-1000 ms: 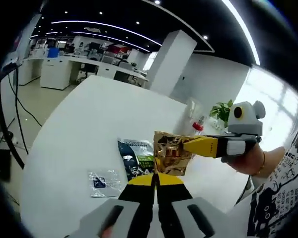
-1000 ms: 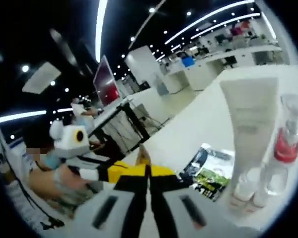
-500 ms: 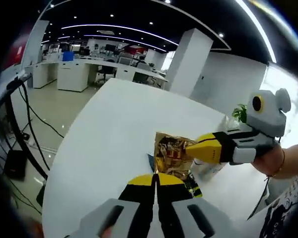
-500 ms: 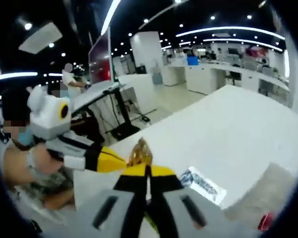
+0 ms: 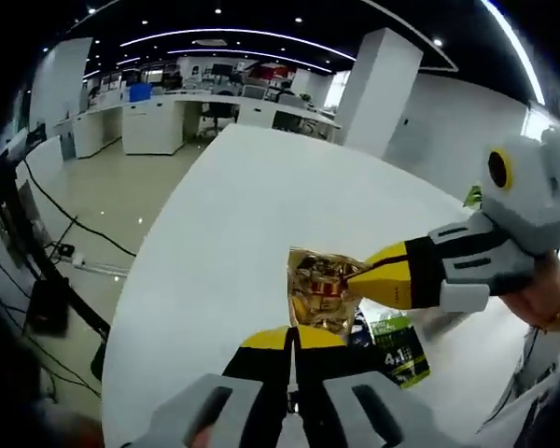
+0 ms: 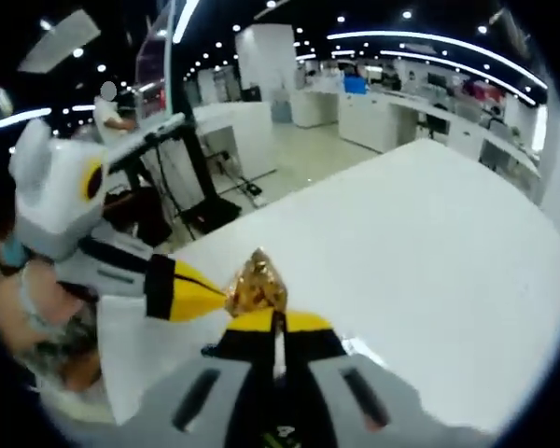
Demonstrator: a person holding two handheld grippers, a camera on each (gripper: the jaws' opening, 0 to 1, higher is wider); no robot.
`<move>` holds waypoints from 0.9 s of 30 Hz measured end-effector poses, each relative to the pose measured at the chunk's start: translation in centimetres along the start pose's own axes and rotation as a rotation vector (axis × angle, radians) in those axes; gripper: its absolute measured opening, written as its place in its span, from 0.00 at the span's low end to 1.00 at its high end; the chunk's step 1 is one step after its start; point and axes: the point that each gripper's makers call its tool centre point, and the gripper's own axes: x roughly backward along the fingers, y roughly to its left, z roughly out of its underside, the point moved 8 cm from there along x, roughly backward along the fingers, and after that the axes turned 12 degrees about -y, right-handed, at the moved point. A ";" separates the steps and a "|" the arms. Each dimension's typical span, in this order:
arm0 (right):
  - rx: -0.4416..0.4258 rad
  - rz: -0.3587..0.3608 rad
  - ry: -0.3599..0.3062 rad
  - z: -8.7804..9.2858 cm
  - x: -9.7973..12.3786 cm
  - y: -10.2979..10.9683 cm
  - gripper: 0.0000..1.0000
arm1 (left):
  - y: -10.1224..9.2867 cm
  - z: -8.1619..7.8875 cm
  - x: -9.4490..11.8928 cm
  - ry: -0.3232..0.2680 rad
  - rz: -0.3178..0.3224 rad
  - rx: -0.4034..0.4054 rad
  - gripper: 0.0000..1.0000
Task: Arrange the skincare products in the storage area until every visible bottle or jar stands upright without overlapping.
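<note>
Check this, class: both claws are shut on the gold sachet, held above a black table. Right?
Not quite. The table is white, as the left gripper view shows. Both the left claw and right claw are shut on the gold sachet above it.

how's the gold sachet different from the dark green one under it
The gold sachet is shiny and crinkled; the dark green sachet is flat, with white print. The gold sachet is held off the white table, pinched by both the left gripper and the right gripper, while the dark green sachet lies on the table, untouched. Both are small flat packets.
</note>
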 end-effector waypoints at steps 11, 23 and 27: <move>0.082 0.024 0.109 2.6 -3.2 -0.6 0.04 | 1.3 2.2 -3.4 0.114 -0.062 0.024 0.01; 0.171 0.097 0.063 2.0 -2.3 -1.2 0.13 | 1.4 2.1 -3.5 0.108 -0.052 0.001 0.01; 0.083 0.096 -0.043 0.1 -0.9 -0.4 0.12 | 1.4 2.1 -3.5 0.121 -0.021 -0.054 0.01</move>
